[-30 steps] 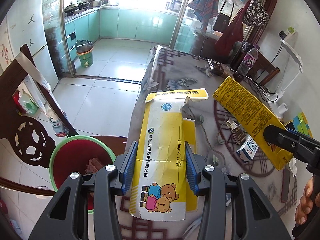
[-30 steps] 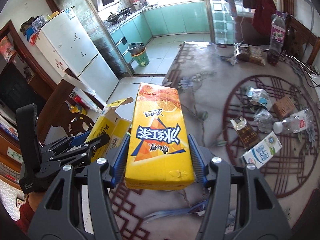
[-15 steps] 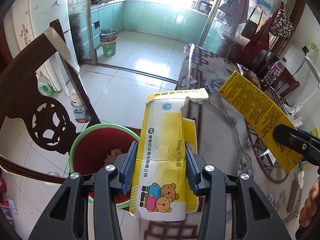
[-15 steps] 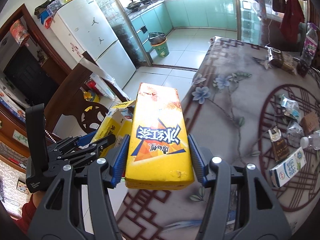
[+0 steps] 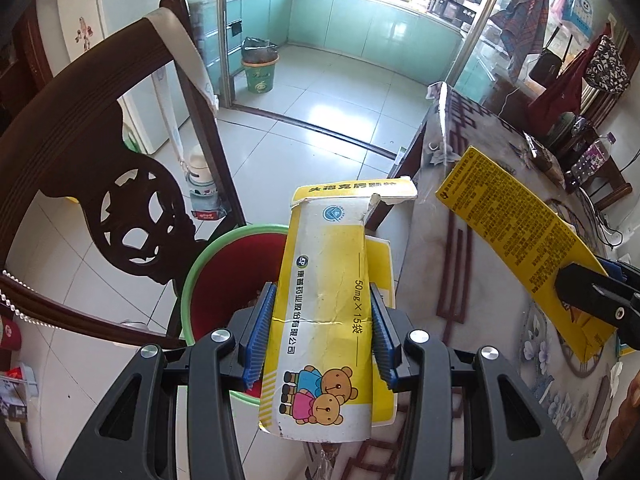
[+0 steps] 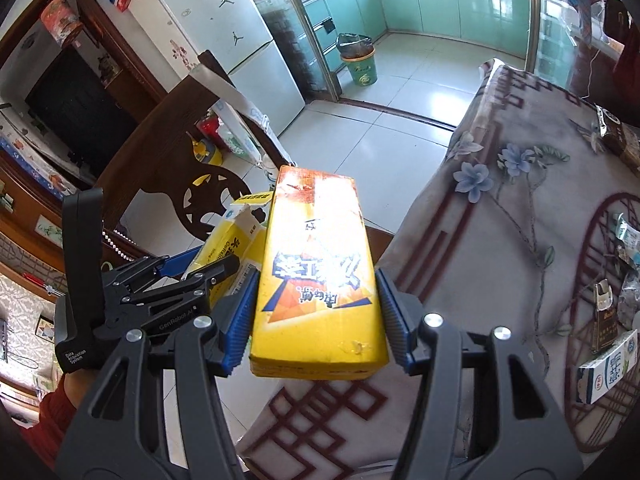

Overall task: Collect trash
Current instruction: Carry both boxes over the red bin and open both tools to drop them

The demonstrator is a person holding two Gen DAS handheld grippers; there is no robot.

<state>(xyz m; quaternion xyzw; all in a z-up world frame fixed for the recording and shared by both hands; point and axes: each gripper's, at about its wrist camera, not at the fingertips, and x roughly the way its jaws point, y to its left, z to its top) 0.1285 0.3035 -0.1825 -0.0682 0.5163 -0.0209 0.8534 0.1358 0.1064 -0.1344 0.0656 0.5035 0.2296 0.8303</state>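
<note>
Both hand-held grippers have swung away from the middle of the worktop (image 6: 500, 208) toward its edge, so the red bin with the green rim (image 5: 200, 264) now sits right beneath the left one. Largest in view, the worktop wears a floral cloth and carries scattered litter at its far side, among it a small milk carton (image 6: 608, 372). A dark carved chair (image 5: 120, 184) stands just beside the bin. The right hand-held gripper (image 6: 316, 316) is clamped on a tall yellow drink carton (image 6: 316, 264), held over the worktop's edge. The left hand-held gripper (image 5: 320, 336) pinches a torn yellow-and-white medicine box (image 5: 324, 304) with cartoon bears, held above the bin's rim.
</note>
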